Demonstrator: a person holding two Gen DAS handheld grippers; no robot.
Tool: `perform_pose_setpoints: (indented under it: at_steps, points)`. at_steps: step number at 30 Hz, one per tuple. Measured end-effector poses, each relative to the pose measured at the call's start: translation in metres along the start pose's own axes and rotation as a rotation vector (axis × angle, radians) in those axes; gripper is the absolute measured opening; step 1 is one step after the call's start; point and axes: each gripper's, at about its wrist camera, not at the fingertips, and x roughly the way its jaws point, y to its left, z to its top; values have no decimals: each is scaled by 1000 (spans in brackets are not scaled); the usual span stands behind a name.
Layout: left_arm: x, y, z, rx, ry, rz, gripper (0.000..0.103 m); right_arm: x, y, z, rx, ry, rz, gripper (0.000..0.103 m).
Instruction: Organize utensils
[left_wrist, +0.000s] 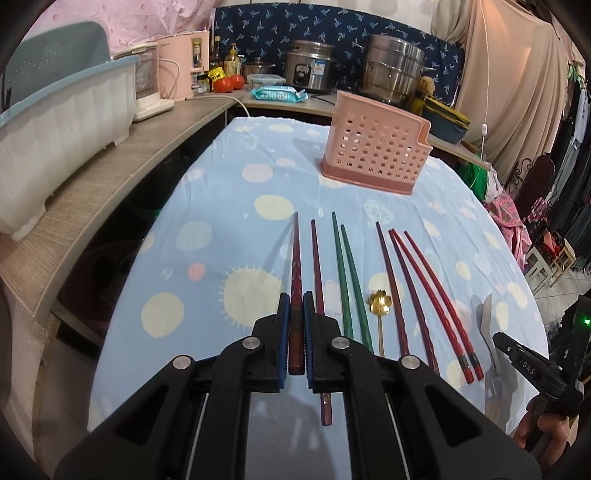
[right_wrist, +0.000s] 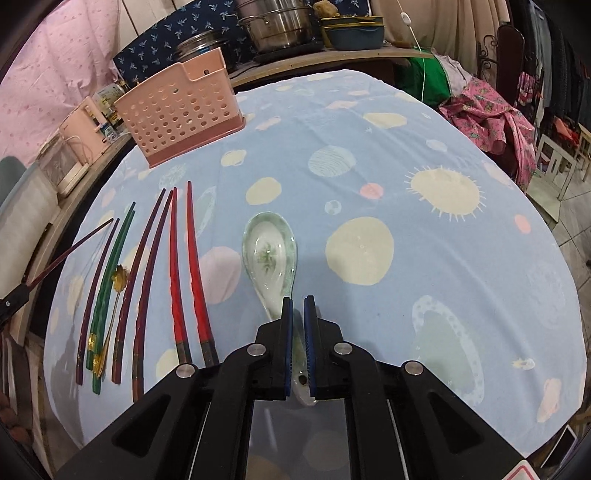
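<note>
My left gripper (left_wrist: 295, 299) is shut on a dark red chopstick (left_wrist: 296, 273) and holds it off the cloth, tip pointing ahead; it also shows raised in the right wrist view (right_wrist: 70, 253). Its mate (left_wrist: 317, 280), two green chopsticks (left_wrist: 349, 273), a gold flower spoon (left_wrist: 379, 302), two purple chopsticks (left_wrist: 400, 291) and two red chopsticks (left_wrist: 439, 299) lie in a row on the table. My right gripper (right_wrist: 298, 301) is shut on the handle of a white ceramic spoon (right_wrist: 269, 254). A pink perforated utensil holder (left_wrist: 376, 147) stands beyond the row.
The table wears a light blue cloth with planets (right_wrist: 406, 147). A wooden counter (left_wrist: 122, 162) on the left carries a white dish rack (left_wrist: 55, 140), appliances, tomatoes and steel pots (left_wrist: 391, 74). Clothes and chairs stand to the right (right_wrist: 491, 118).
</note>
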Motion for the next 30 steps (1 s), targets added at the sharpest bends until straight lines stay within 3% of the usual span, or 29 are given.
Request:
perform_pose_setpoints:
  at_steps: [5,14,24,30]
  points:
    - [2,-3,-4,6,12,-3,7,-3,4,-6,1,10,27,24]
    - [3,-7,-10,12,25,-9,7,-8,16,-13,7,14,82,24]
    - [3,-6,-14,10,32,-12,7,-4,32,-25,-67,37,50,25]
    - [0,-6,-16,6,33,-16,7,-12,24,-31,-69,33,32,13]
